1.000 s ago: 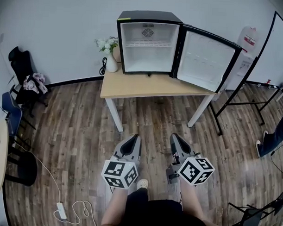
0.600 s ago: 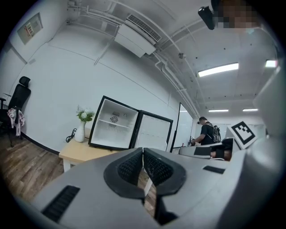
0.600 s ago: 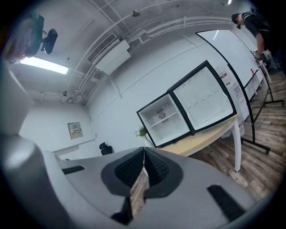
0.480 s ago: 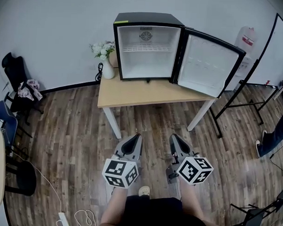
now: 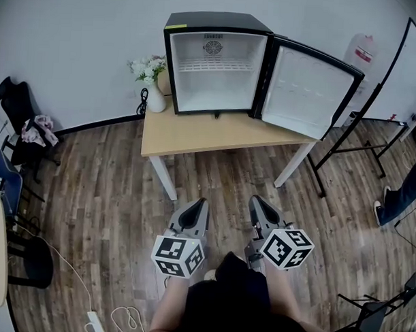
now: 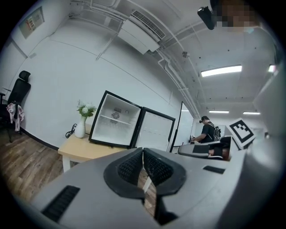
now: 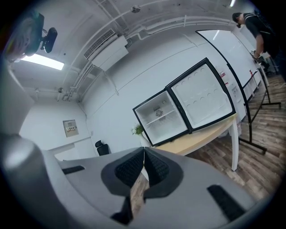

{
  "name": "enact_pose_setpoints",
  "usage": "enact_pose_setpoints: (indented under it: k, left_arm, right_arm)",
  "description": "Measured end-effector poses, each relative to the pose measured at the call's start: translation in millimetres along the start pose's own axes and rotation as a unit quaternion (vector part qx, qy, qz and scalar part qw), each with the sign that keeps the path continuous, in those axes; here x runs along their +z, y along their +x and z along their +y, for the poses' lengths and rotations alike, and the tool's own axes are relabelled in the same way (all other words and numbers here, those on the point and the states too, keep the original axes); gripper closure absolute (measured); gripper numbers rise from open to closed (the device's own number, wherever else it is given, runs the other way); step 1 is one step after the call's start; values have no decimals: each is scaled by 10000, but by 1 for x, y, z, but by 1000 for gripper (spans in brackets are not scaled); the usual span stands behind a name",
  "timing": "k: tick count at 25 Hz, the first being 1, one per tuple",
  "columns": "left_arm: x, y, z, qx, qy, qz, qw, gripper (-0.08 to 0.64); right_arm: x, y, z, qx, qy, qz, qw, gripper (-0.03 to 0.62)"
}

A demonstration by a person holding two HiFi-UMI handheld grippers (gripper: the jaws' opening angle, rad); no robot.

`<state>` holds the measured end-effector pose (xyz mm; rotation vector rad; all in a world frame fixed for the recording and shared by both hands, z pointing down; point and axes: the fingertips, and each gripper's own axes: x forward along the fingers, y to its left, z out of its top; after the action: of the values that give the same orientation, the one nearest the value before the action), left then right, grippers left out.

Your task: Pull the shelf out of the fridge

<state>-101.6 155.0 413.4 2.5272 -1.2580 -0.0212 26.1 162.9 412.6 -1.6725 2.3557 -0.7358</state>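
1. head view: the black mini fridge [image 5: 216, 23] stood on a pale wooden bench [image 5: 216, 135] against the far wall, its white-lined door [image 5: 307, 87] swung wide to the right. the white wire shelf [image 5: 213, 65] sat in the upper part of the cavity, its long axis running side to side across the opening. the left gripper [image 5: 200, 204] and right gripper [image 5: 256, 201] hung side by side over the wood-plank floor [image 5: 105, 192], both pointing toward the fridge and well apart from it.
2. left gripper view: the left gripper [image 6: 143, 154] was clenched, pads together with nothing between them. the shelf [image 6: 114, 120] lay ahead, beyond the bench's near edge.
3. right gripper view: the right gripper [image 7: 144, 154] was likewise closed tight and empty. the shelf [image 7: 161, 117] showed ahead, far off.
4. judgement: neither gripper looked clearly nearer. the left lined up more squarely with the opening, the right more with the hinge side. the coming move likely called for closing the gap forward, then opening a gripper to take the shelf's front edge.
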Motion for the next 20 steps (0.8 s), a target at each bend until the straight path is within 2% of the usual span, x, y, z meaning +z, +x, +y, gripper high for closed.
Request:
enact_pose_setpoints:
  k: [14, 20]
  left_arm:
    - [11, 30, 28, 291, -25, -95, 9995, 552]
    - [12, 60, 33, 252, -10, 17, 9997, 552]
  right_arm:
    - [10, 42, -11, 224, 30, 86, 9997, 600]
    - [20, 64, -30, 196, 126, 108, 9997, 600]
